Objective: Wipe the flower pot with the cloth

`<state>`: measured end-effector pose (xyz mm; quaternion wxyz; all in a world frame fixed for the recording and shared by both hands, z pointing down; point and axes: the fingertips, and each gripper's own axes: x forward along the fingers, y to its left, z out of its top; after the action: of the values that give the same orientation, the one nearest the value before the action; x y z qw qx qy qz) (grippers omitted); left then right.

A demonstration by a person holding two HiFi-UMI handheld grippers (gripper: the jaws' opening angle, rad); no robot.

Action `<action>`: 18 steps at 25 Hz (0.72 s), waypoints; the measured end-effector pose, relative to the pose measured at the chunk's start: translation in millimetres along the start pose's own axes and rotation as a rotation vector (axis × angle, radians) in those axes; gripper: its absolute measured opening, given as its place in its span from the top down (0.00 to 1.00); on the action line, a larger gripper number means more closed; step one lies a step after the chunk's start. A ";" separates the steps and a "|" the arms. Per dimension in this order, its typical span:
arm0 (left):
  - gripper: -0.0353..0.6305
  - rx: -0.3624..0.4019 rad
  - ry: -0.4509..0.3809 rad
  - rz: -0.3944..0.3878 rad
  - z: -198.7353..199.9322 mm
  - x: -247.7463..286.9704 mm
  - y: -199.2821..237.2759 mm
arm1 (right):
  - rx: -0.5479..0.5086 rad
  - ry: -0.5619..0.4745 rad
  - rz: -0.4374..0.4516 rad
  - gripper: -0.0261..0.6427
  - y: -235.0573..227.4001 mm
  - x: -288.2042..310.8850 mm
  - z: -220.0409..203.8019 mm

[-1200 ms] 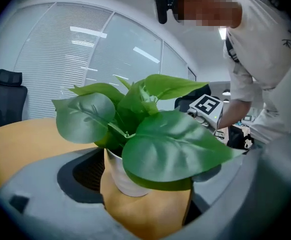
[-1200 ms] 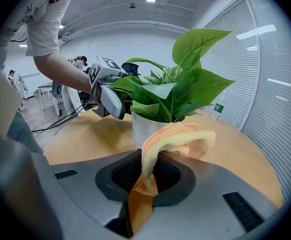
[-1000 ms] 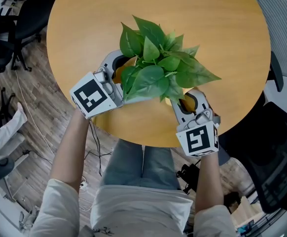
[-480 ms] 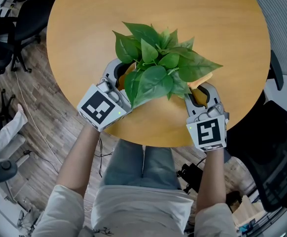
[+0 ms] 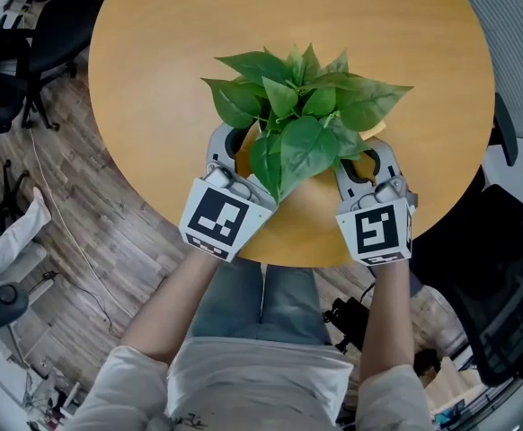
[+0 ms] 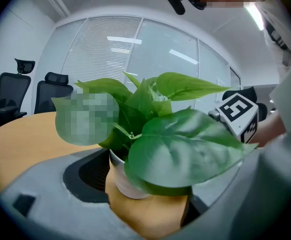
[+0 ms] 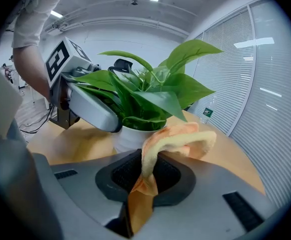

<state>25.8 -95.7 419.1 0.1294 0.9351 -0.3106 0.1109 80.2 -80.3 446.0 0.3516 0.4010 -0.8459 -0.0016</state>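
Note:
A leafy green plant [image 5: 305,115] in a white flower pot [image 6: 121,185] stands on the round wooden table [image 5: 154,52] near its front edge. My left gripper [image 5: 233,149] reaches in from the front left, and its jaws stand on either side of the pot [image 7: 128,136], gripping it. My right gripper [image 5: 367,158] comes in from the front right, shut on an orange cloth [image 7: 178,140]. The cloth's free end lies against the pot's side. In the head view the leaves hide the pot, and only a corner of the cloth [image 5: 376,133] shows.
Black office chairs [image 6: 15,96] stand beyond the table's left side, with more chair bases and cables on the wood floor [image 5: 28,151]. A bottle [image 7: 207,115] stands at the table's far edge. Window blinds line the far wall.
The left gripper swung from the pot's left round to its front left, and the plant turned counterclockwise with it. The right gripper moved up along the pot's right side with the cloth.

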 end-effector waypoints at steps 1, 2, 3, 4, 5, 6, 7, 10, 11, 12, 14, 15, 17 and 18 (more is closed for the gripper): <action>0.27 -0.005 0.000 0.011 0.3 0.4 -0.4 | -0.001 0.002 0.002 0.88 1.2 -0.9 -0.8; 0.27 -0.010 -0.001 0.021 0.6 0.8 -0.7 | -0.001 0.004 0.003 0.88 2.7 -1.8 -1.4; 0.27 -0.015 -0.002 0.030 0.8 1.2 -0.8 | 0.001 0.004 0.003 0.88 4.3 -2.5 -2.1; 0.27 -0.020 -0.002 0.039 0.8 1.5 -0.9 | 0.003 0.004 0.004 0.88 6.0 -3.1 -2.6; 0.27 -0.024 -0.003 0.048 0.7 1.8 -0.9 | 0.006 0.004 0.005 0.88 7.7 -3.7 -3.1; 0.27 -0.028 -0.003 0.056 0.6 2.0 -0.8 | 0.009 0.004 0.006 0.88 9.5 -4.2 -3.5; 0.27 -0.032 -0.003 0.064 0.5 2.1 -0.6 | 0.011 0.004 0.008 0.88 11.3 -4.6 -3.7; 0.27 -0.040 -0.003 0.090 0.5 2.9 0.0 | 0.014 0.004 0.014 0.88 16.0 -5.7 -4.3; 0.27 -0.043 -0.003 0.099 0.5 3.4 0.0 | 0.014 0.003 0.016 0.88 17.4 -6.1 -4.5; 0.27 -0.046 -0.004 0.109 0.5 3.9 0.0 | 0.014 0.001 0.019 0.88 18.9 -6.4 -4.7; 0.27 -0.051 -0.004 0.130 0.0 4.8 -0.2 | 0.015 -0.004 0.022 0.88 21.9 -7.3 -4.9; 0.27 -0.052 -0.004 0.141 -0.3 5.2 -0.4 | 0.013 -0.005 0.023 0.88 23.2 -7.9 -4.7; 0.27 -0.057 -0.005 0.160 -0.5 5.7 -0.5 | 0.005 -0.004 0.033 0.88 26.7 -8.9 -4.5; 0.27 -0.061 -0.006 0.169 -0.6 5.9 -0.5 | 0.002 -0.006 0.040 0.88 29.2 -9.1 -4.5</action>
<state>30.7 -98.3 421.3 0.1470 0.9015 -0.3921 0.1091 67.1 -53.1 452.3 0.3489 0.3842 -0.8548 0.0050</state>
